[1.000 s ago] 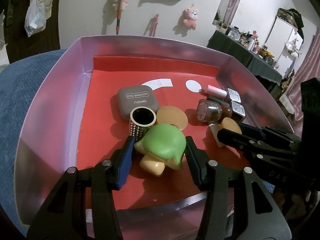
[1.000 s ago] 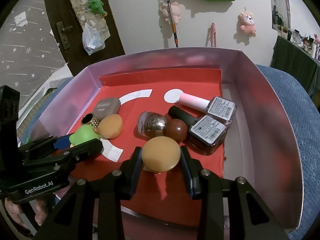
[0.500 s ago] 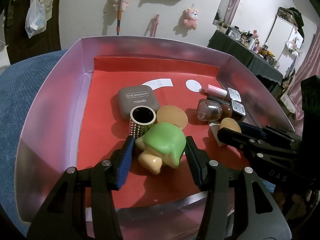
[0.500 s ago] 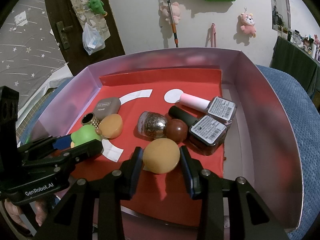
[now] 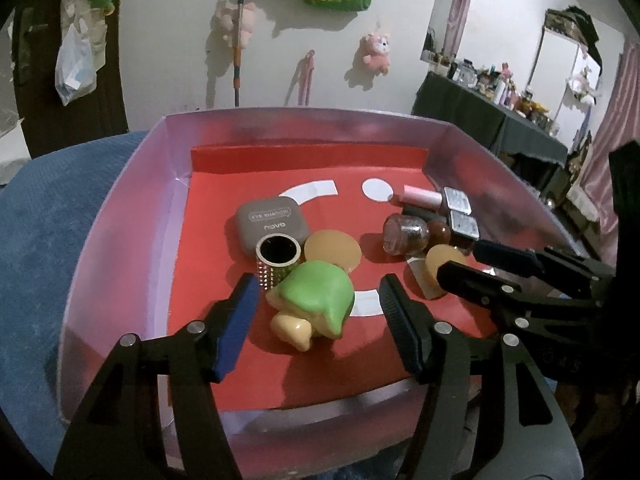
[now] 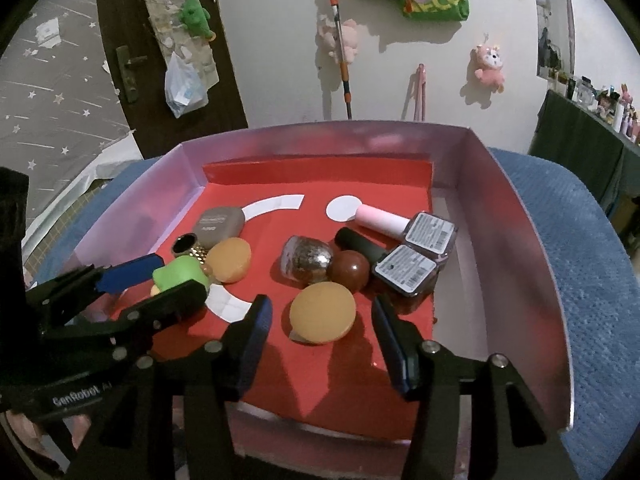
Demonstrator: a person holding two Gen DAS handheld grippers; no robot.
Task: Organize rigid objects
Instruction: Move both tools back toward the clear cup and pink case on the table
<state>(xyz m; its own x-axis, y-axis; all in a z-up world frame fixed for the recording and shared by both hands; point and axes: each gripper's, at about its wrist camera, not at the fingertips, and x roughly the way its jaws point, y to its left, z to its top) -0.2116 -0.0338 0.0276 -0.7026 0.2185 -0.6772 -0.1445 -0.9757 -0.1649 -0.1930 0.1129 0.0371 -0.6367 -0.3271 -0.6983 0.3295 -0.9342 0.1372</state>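
You've dropped the green toy (image 5: 316, 294) and tan puff (image 6: 322, 313) in the box (image 5: 120, 216), both grippers' (image 5: 314, 312) (image 6: 322, 334) jaws just spreading clear, so you're nearly done.

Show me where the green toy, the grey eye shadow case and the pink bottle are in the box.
green toy (image 5: 316, 288): left wrist view, on its green cap.
grey eye shadow case (image 5: 270, 218): left wrist view, on the middle of its lid.
pink bottle (image 6: 380, 221): right wrist view, on its pink cap.

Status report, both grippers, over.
Left gripper just opened around green-capped toy figure. Right gripper just opened, round tan puff released. Nothing blocking.
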